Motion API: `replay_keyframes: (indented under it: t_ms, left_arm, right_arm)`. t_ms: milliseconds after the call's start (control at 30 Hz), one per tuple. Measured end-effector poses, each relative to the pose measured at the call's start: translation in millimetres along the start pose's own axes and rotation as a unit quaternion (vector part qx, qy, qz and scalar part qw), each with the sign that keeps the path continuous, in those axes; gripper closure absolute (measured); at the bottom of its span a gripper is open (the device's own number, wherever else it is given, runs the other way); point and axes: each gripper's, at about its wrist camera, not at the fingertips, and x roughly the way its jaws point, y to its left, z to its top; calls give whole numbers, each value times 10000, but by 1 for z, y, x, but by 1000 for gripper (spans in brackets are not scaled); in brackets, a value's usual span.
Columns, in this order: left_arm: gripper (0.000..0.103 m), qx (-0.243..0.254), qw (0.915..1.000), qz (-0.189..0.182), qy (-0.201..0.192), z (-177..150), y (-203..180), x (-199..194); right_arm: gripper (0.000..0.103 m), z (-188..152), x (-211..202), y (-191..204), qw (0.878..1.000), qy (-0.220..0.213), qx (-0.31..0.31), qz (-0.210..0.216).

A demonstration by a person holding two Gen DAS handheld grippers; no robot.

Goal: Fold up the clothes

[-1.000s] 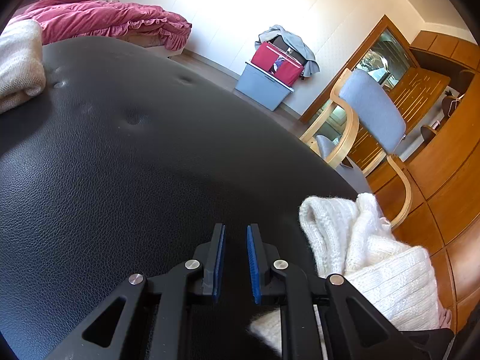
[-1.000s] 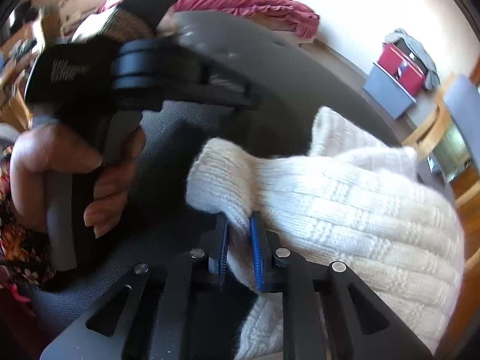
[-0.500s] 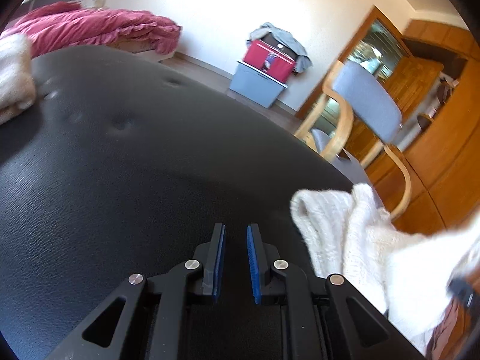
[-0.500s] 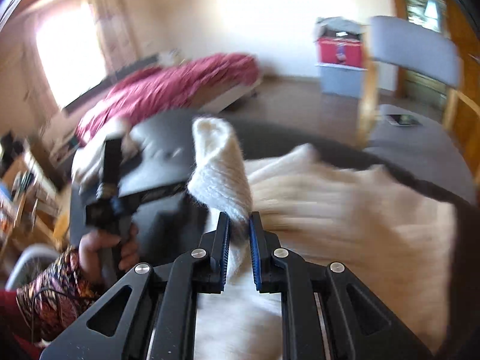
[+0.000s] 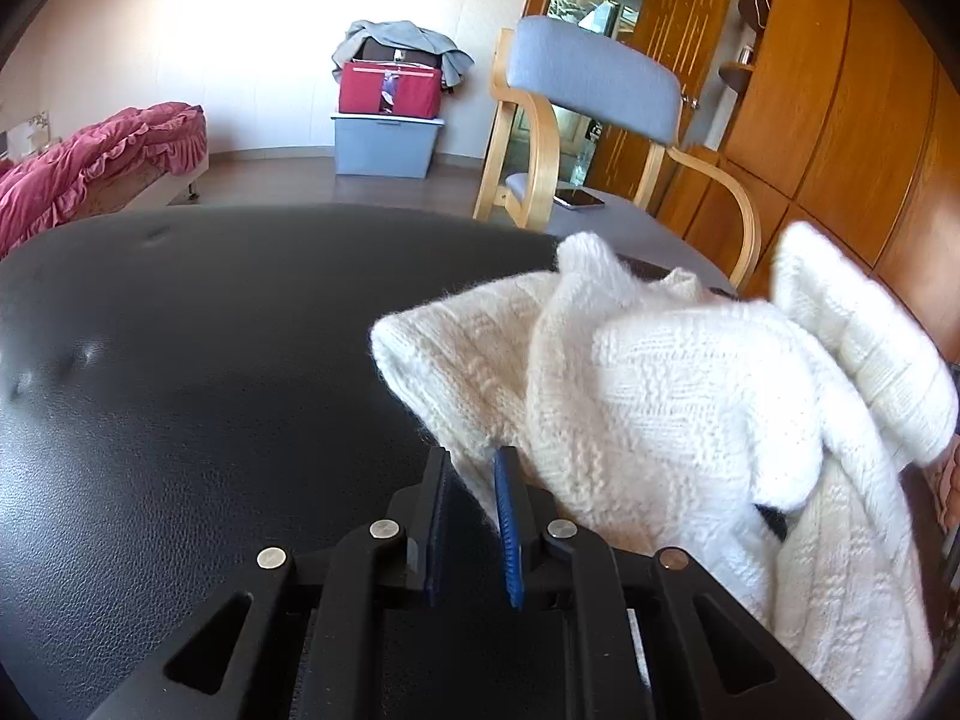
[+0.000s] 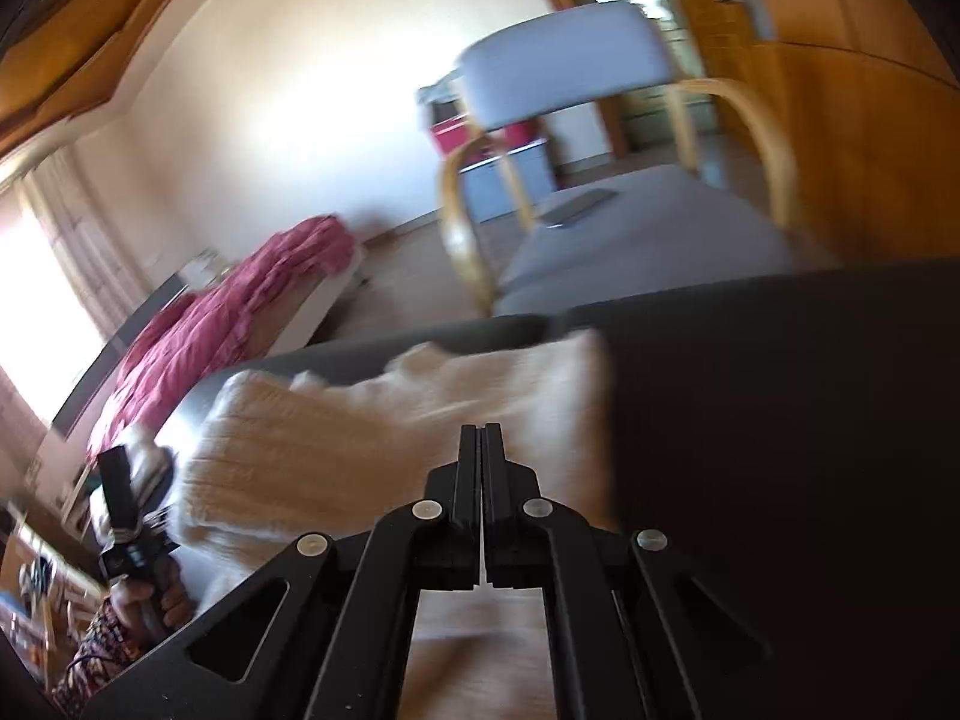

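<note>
The left gripper (image 5: 471,468) stands parted, a fold of the cream knit sweater (image 5: 660,420) between its pads, seemingly unpinched. The right gripper (image 6: 482,441) has just clenched empty above the blurred sweater on the black leather surface (image 5: 180,360).

Walls: pale cream (image 5: 252,30), sunlit
Chair: grey-cushioned, bentwood arms (image 5: 594,84) (frame centre)
Bed: pink ruffled cover (image 5: 90,162), left
Window: probably curtained (image 6: 36,276), blurred

We find the right wrist view smeared: the sweater (image 6: 408,456) shows no knit there. In the left wrist view the sweater (image 5: 690,420) runs off the right edge and covers the bench's (image 5: 210,360) right end. The bed (image 5: 90,168) is cut off at left.
</note>
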Motion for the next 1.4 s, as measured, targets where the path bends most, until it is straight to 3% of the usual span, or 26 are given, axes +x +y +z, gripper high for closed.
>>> replay_keyframes:
  t_ms: [67,167,233,300,367,467,533,600,700,733,767,800,933,1067,1167,1300,1400]
  left_arm:
    - [89,-49,10000,-41,25,0,2,2]
    - [89,-38,10000,-8,53,1,0,3]
    - [91,107,9999,126,-23,1,-7,0]
    - [91,321,9987,289,-270,3,-18,-10]
    - [89,452,9961,401,-648,5,-32,-21]
    - [86,447,9940,353,-936,9,-51,-26]
    - [85,601,9949,391,-706,10,-68,-11]
    - [85,948,9918,788,-339,7,-84,9]
    - [85,1216,9860,1109,-263,5,-97,17]
    - [85,1275,9844,1178,-289,4,-100,17]
    - [85,1252,9848,1164,-297,4,-99,16]
    - [85,1184,9864,1103,-296,4,-96,16]
    - [83,883,9922,830,-285,7,-84,14]
    - [83,725,9947,677,-281,7,-77,12]
    - [83,732,9946,680,-286,5,-78,12]
    - [83,709,9949,655,-283,4,-81,12]
    - [83,676,9954,617,-281,5,-79,12]
  right_arm:
    - [103,-2,-4,-19,9998,63,196,32]
    - [98,-9,-5,-23,9960,186,433,758]
    - [90,-17,9,-7,9914,557,363,1129]
    - [47,-25,27,11,9849,969,336,1398]
    - [37,-30,43,22,9812,1174,487,1455]
    - [37,-29,62,23,9711,1170,1076,1779]
    - [37,-29,75,18,9596,1337,1614,1876]
    - [37,-29,84,17,9505,1457,1901,1980]
    - [37,-26,91,24,9537,1421,1842,1908]
    - [41,-24,94,27,9557,1397,1796,1868]
    - [62,-23,95,30,9577,1354,1746,1846]
    - [92,-21,96,31,9595,1288,1692,1848]
    - [94,-11,90,32,9695,952,1437,1742]
    - [94,4,63,14,9870,515,1053,1103]
    - [94,14,43,-13,9953,316,843,357]
    - [94,24,24,-55,9953,221,703,-621]
    - [94,25,18,-84,9914,308,796,-989]
